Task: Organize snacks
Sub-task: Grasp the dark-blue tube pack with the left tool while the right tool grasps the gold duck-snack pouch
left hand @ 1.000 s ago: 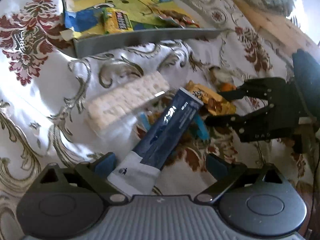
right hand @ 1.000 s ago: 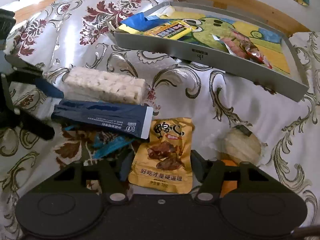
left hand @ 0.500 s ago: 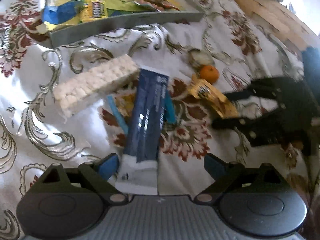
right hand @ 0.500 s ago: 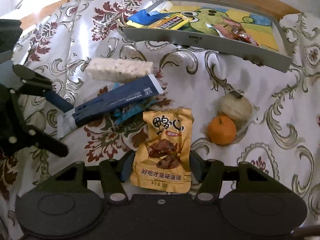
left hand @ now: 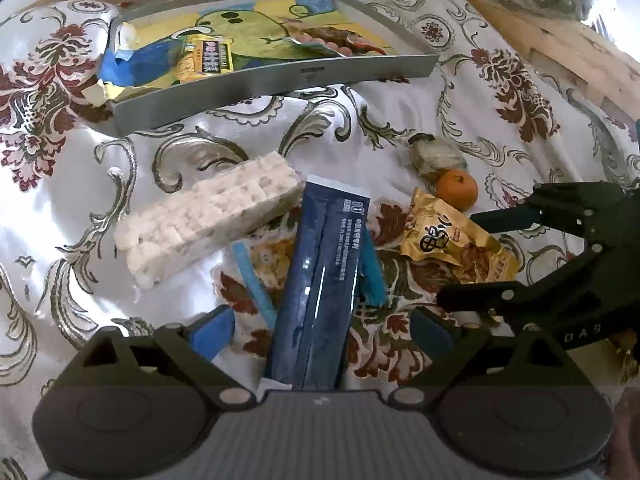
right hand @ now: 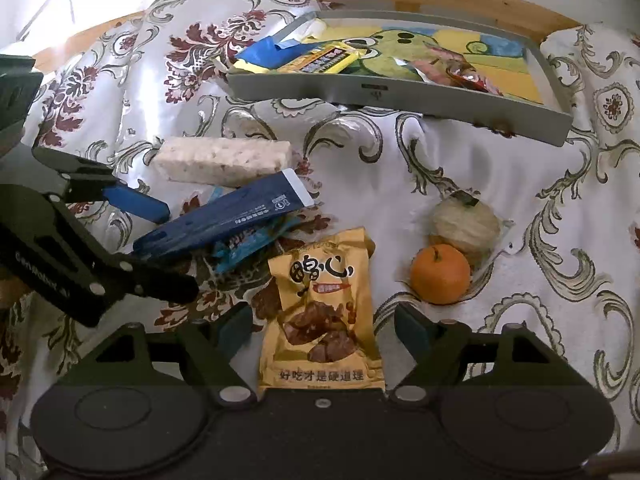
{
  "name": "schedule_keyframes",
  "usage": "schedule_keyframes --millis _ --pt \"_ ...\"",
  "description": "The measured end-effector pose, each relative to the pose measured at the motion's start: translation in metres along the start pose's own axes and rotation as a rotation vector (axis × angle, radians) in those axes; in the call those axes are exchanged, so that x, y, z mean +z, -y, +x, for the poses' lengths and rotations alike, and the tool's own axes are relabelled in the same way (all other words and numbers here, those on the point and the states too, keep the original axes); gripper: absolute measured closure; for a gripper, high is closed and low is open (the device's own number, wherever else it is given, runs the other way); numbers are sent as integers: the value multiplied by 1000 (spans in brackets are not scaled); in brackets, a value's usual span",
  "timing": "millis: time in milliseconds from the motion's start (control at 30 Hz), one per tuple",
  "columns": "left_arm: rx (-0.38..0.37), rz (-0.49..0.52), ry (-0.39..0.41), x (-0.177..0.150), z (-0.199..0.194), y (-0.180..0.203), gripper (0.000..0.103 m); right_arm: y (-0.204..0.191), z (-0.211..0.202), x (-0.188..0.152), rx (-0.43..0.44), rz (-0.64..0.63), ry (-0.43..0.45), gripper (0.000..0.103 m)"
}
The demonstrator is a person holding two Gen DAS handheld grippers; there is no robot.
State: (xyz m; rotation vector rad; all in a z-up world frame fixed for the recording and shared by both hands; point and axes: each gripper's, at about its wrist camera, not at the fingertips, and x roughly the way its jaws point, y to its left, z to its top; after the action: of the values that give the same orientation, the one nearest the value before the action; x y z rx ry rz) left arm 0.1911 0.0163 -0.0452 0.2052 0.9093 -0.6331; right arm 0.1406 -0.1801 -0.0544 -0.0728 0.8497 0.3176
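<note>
Left wrist view: left gripper [left hand: 322,330] spread wide, astride the near end of a dark blue packet [left hand: 322,276]; neither finger [left hand: 212,330] touches it. The packet lies on a thin blue wrapper [left hand: 370,272], its far end beside a pale puffed-rice bar [left hand: 208,214]. This view alone shows the right gripper [left hand: 456,258] from the side, released, its fingers either side of a yellow pouch [left hand: 452,242]. White print on the blue packet too small to read.

Right wrist view: the pouch [right hand: 324,312] lies between the parted fingers, apart from both. Large black Chinese characters on its front, a line of smaller ones along the bottom edge. Only here is the pale wrapped ball [right hand: 466,226] clearly touching the orange [right hand: 440,274].

Gray tray [right hand: 400,98] at the far side of the floral cloth [right hand: 560,240], holding a yellow bar [right hand: 320,60], a red-and-silver wrapper [right hand: 452,68] and blue paper [right hand: 272,50] over a green cartoon picture.
</note>
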Motion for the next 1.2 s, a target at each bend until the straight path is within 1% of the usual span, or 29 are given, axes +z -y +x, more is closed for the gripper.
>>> schedule_keyframes --millis 33,167,200,233,267,300,367,467,500,600,767,867,933,1033,1200 --pt "3 0 -2 0 0 0 11 -1 1 0 -1 -2 3 23" --pt "-15 3 -6 -1 -4 -2 26 -5 3 -3 -4 -8 12 25" --pt "-27 -2 -5 -1 -4 -2 29 -6 3 -4 -3 -9 16 26" --pt "-30 -6 -6 -1 -4 -2 29 -7 2 -5 -5 -10 21 27" --pt "-25 -4 -5 -2 -4 -2 31 -7 2 -6 -6 -8 27 28" --pt "-20 0 -5 -2 -4 -1 37 -8 1 -8 -5 -4 33 30" --pt "-7 -2 -8 -2 -5 -1 44 -9 0 -11 -6 1 38 32" --pt "3 -33 -21 -2 -5 -5 55 -13 -1 -13 -13 -9 40 36" --pt "6 -45 -26 -2 -6 -6 58 -14 -1 -13 -14 -11 40 38" --pt "1 -78 -44 -2 -7 -7 60 -14 -1 -13 -11 -7 37 42" --pt "14 -121 -80 -4 -9 1 62 -17 -2 -14 -26 -3 33 44" --pt "-8 -179 -102 -8 -12 5 63 -18 -4 -15 -33 -3 32 46" --pt "-12 -209 -104 -11 -15 8 64 -19 -6 -16 -29 -1 31 47" --pt "5 -233 -105 -14 -16 13 65 -19 -11 -19 -26 0 33 49" --pt "19 -284 -104 -18 -18 22 67 -25 -19 -26 -34 -44 39 54"
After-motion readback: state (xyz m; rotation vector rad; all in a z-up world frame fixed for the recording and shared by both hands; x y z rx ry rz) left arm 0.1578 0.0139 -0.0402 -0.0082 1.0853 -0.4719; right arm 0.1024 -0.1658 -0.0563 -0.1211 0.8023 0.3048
